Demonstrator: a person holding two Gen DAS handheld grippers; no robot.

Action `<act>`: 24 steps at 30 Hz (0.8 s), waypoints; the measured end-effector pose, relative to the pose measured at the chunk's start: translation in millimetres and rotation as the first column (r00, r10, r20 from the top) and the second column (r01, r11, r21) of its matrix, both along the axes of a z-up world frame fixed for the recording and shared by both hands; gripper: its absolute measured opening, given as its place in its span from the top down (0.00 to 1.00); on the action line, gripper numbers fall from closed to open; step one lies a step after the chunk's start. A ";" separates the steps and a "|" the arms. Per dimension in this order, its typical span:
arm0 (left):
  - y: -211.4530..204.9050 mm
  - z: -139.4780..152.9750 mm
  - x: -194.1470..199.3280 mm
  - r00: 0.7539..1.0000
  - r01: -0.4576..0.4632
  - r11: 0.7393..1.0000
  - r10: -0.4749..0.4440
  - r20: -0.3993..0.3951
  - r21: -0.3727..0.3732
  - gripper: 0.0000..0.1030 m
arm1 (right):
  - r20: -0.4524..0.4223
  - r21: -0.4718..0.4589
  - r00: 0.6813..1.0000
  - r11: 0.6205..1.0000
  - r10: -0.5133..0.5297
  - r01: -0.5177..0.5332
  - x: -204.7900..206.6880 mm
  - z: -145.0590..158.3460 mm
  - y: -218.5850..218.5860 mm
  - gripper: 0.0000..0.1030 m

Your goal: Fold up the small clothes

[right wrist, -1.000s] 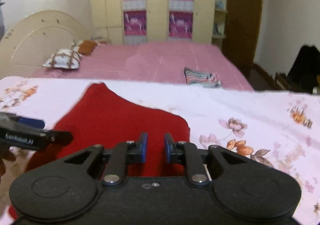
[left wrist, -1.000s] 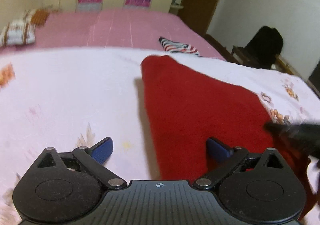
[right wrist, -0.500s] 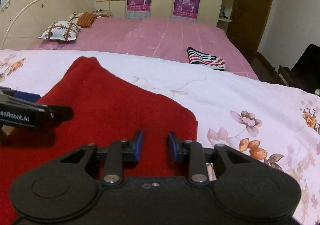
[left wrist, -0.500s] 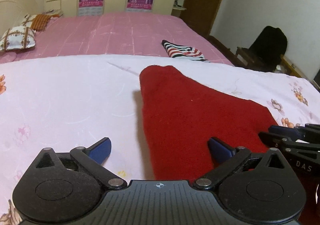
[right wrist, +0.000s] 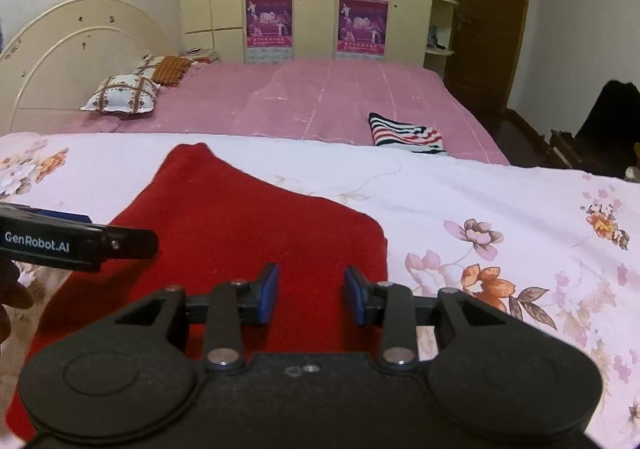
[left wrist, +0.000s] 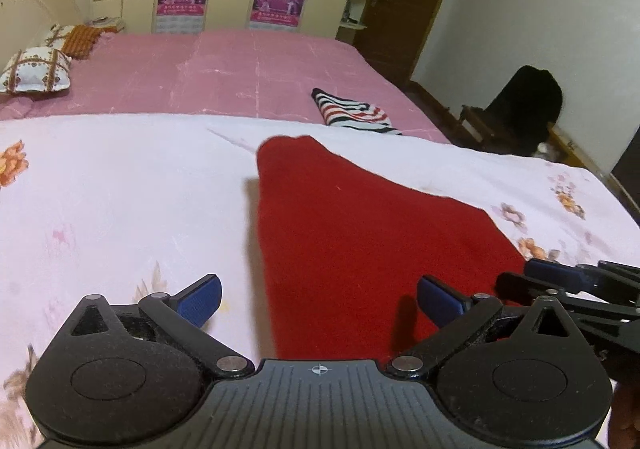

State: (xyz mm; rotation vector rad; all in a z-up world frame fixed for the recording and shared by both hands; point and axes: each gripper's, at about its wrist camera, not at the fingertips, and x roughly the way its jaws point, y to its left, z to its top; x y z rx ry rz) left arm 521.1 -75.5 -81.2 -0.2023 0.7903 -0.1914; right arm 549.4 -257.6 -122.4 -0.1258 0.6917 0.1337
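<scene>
Meanwhile we held both grippers — left gripper (left wrist: pixel 318 299) spread wide, right gripper (right wrist: pixel 310 293) parted, neither grasping — over the red garment (left wrist: pixel 352 233).

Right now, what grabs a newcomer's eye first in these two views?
The red garment dominates, spread flat on the floral white sheet right in front of both tools. The left claw gapes wide over its near edge, and the right claw is open above it too, gripping nothing. Farther back, a folded striped cloth sits on the pink bedspread.
</scene>
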 end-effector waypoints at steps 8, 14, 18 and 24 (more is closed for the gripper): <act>4.2 -25.6 -22.7 0.998 0.016 0.998 -0.019 -0.058 -0.055 0.00 | -0.035 -0.014 0.999 1.000 0.014 -0.014 -13.3 -18.6 -4.7 0.59; 44.2 -16.8 -30.2 0.994 0.067 0.982 -0.081 -0.069 -0.179 0.00 | -0.021 0.197 0.999 0.980 -0.032 0.036 -28.4 14.4 -56.9 0.31; 63.7 -28.0 -21.7 0.979 0.108 0.919 -0.165 -0.122 -0.379 0.00 | -0.216 0.512 0.976 0.850 -0.014 0.125 -15.3 -10.6 -116.6 0.35; 53.1 -44.6 -5.0 0.948 0.151 0.889 -0.255 -0.192 -0.432 0.26 | -0.350 0.722 0.932 0.662 0.097 0.203 -1.4 -62.0 -150.9 0.34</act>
